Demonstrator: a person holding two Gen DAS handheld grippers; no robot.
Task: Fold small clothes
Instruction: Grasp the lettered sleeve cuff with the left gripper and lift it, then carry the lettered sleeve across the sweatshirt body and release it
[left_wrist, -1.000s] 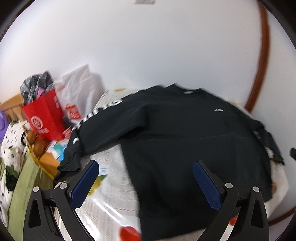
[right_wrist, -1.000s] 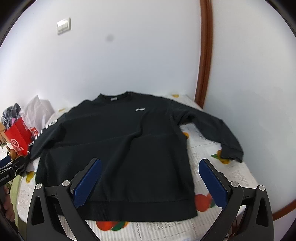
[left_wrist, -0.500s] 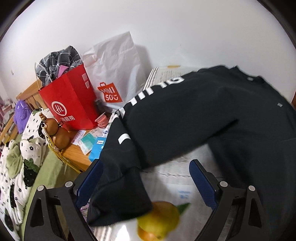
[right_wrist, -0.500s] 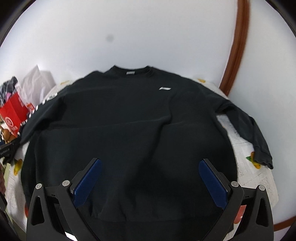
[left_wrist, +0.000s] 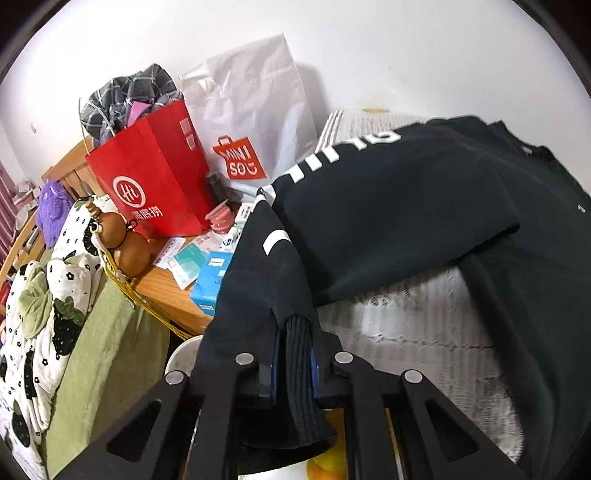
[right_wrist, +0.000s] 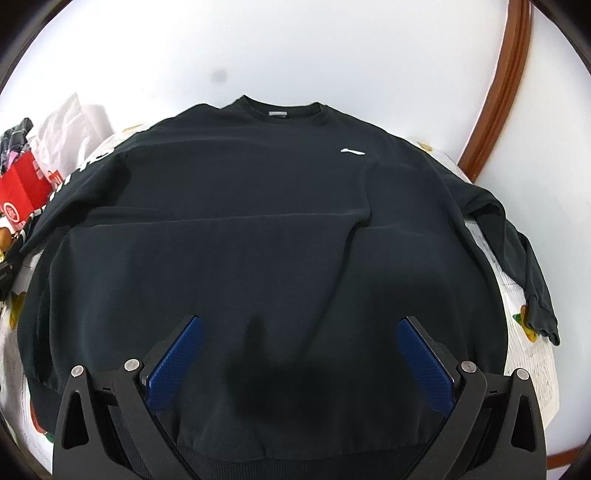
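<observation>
Nearest the left camera, the left gripper (left_wrist: 294, 363) is clamped tight on the ribbed cuff (left_wrist: 301, 387) of the black sweatshirt (right_wrist: 258, 229), with the blue pads (left_wrist: 274, 363) squeezing the fabric from both sides and the rest of that sleeve (left_wrist: 351, 206) running up and away, white lettering along it. Over on the other side, the right gripper (right_wrist: 295, 362) hangs just above the lower part of the sweatshirt with its jaws spread wide and nothing between them, its shadow sitting on the fabric under it. The sweatshirt itself lies flat, front up, on a table covered with a white fruit-print cloth (left_wrist: 406, 332), collar pointing toward the wall and the other sleeve (right_wrist: 517, 258) trailing off to the right edge. Past the held cuff there's a wooden surface (left_wrist: 166, 288) with small packets and a blue box (left_wrist: 212, 280), then a red paper bag (left_wrist: 155, 184) stuffed with plaid fabric and a white Miniso bag (left_wrist: 255, 122) leaning on the white wall (right_wrist: 295, 48).
</observation>
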